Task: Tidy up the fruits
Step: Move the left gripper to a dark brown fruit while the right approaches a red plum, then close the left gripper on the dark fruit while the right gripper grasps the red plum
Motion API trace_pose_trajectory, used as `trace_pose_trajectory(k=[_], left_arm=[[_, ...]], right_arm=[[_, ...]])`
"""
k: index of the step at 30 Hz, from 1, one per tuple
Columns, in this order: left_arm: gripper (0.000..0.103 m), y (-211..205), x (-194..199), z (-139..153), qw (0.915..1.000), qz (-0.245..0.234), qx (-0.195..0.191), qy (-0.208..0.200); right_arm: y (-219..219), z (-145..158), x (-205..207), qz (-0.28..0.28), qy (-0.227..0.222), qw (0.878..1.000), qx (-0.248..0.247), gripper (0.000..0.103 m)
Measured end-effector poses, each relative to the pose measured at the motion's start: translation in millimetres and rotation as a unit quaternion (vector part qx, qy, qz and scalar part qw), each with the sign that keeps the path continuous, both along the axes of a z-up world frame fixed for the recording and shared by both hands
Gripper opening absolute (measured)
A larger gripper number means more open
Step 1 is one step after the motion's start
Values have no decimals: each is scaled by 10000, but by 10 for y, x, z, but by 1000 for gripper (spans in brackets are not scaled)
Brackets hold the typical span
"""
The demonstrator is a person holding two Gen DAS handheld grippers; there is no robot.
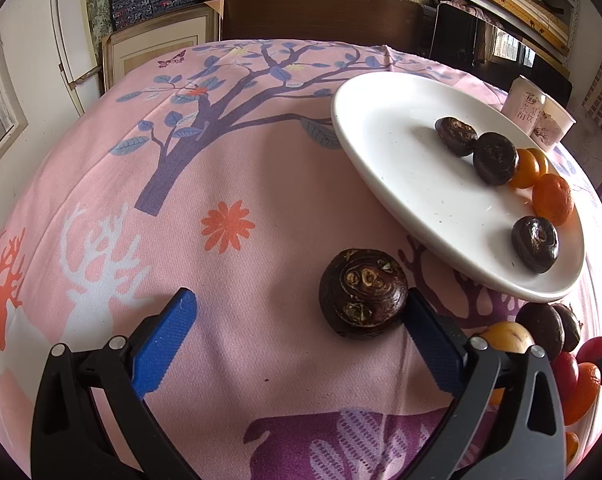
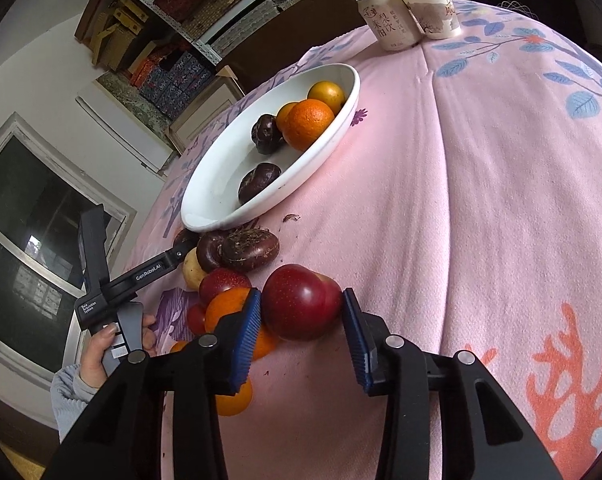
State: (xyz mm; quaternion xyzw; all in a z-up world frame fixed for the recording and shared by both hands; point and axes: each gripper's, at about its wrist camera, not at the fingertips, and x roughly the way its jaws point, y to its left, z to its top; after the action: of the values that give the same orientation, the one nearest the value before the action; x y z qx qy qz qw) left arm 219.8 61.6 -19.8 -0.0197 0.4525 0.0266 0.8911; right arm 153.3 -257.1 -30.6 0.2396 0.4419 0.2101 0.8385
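Several fruits already lay on the white oval ceramic plate (image 2: 205, 216); a pile remained on the bench. The right tool (image 2: 301, 312) gripped a round red apple (image 2: 301, 300); the left tool (image 1: 297, 316) stood open beside a dark brown water chestnut (image 1: 363, 292).

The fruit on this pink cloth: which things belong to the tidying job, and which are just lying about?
Part of the job:
- white plate holding fruit
- red apple between the right gripper's pads
- dark water chestnut by the left gripper
- loose fruit pile

Lying about:
- drink can
- paper cup
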Motion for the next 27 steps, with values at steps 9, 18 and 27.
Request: trace_pose_trajectory(k=[9,18,27], left_arm=[[98,5,45,5,10000,-43,2,-21],[40,-203,-74,84,9976,-628,46,-288],[39,-240,-295,197,9957,-751,-81,-545]], right_arm=[[-6,-8,14,3,33,10000,7,42],[-9,-8,11,10,47,10000,18,42],[-20,46,-25,-63,-151,9998,65,41]])
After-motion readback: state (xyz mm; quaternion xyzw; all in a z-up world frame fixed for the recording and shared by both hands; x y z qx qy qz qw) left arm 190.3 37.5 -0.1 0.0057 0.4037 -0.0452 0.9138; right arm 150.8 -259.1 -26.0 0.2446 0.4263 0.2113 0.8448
